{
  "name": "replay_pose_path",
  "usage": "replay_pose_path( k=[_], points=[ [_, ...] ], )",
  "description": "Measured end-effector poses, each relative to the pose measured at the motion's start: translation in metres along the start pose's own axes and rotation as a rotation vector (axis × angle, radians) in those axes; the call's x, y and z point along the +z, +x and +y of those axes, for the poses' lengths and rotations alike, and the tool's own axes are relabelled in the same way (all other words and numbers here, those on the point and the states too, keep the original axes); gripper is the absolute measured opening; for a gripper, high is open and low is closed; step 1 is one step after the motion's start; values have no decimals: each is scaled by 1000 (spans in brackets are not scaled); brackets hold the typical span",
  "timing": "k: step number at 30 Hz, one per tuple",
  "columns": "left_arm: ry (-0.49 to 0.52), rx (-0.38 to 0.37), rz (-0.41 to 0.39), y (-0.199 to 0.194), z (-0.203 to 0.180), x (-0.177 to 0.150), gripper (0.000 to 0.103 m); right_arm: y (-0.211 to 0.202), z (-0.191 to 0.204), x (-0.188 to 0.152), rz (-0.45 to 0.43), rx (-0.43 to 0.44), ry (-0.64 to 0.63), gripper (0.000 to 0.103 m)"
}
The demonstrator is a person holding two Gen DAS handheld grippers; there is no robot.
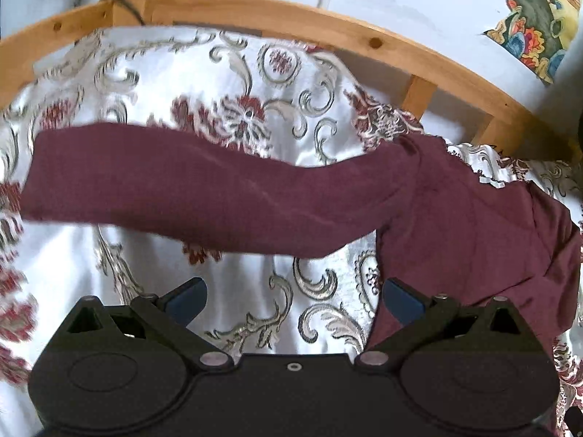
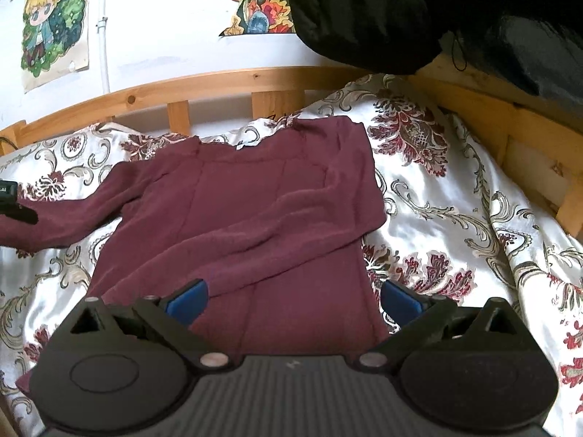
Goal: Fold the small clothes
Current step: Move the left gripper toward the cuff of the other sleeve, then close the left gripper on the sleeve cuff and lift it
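Left gripper (image 1: 293, 296): blue-padded fingers (image 1: 187, 296) wide apart, nothing between them but bedspread (image 1: 164, 83). Its right pad sits just at the edge of the maroon top (image 1: 455, 240); can't tell if it touches the cloth. Right gripper (image 2: 293, 300): fingers (image 2: 187, 300) also spread, empty, w/ the lower body of the maroon top (image 2: 255, 211) lying between and ahead of them; tips hover over or on the fabric, contact unclear.

The top lies flat on the bedspread (image 2: 455, 200), neckline toward the wooden bed rail (image 2: 218, 82). One sleeve is folded diagonally across the chest, cuff end near the right gripper's left pad. The other sleeve (image 1: 182, 182) stretches out sideways away from the body, blurred in the left wrist view, its cuff end cut soft.

Only the right wrist view shows the whole torso, plus a dark bulky shape (image 2: 400, 11) at top, unidentifiable. Drawings (image 2: 54, 25) hang on the wall above the rail. Hem of the top is hidden behind the gripper body.
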State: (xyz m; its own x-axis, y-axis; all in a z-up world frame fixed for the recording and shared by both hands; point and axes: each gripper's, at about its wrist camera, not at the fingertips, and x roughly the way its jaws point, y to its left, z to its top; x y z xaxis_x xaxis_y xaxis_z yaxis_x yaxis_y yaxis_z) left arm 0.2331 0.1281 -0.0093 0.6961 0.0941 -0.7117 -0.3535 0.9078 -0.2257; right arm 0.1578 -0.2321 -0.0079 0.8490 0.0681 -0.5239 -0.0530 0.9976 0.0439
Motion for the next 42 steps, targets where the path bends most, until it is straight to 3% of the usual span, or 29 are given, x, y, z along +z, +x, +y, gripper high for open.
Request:
replay_pose_path(
  k=[5,10,14,19,23,26,28,30,32,36,42],
  points=[
    [-75,-4,79,8,14,-3,102,7,12,-4,-22,2,-49,103],
    [-140,54,-3,-5,28,1,102,20,26,-12,14,33,-105,103],
    [-218,45,-46,-12,41,6,102,34,41,-19,63,53,-146,103],
    [-347,120,-115,-17,61,8,102,38,58,-25,52,78,-213,103],
    [-476,168,-244,-33,81,8,102,40,67,-29,31,84,-259,103],
    [-476,217,-314,-44,94,12,102,44,69,-29,35,84,-269,103],
    [-432,249,-316,-44,107,21,102,46,68,-29,41,90,-264,103],
    [-347,219,-254,-37,124,31,102,47,67,-29,43,95,-261,103],
    [-382,211,-208,-30,145,32,102,49,68,-30,47,96,-258,103],
    [-482,110,-258,-31,174,28,102,53,69,-32,58,97,-265,103],
    [-462,108,-256,-25,172,28,102,63,76,-36,86,97,-281,103]
  ],
)
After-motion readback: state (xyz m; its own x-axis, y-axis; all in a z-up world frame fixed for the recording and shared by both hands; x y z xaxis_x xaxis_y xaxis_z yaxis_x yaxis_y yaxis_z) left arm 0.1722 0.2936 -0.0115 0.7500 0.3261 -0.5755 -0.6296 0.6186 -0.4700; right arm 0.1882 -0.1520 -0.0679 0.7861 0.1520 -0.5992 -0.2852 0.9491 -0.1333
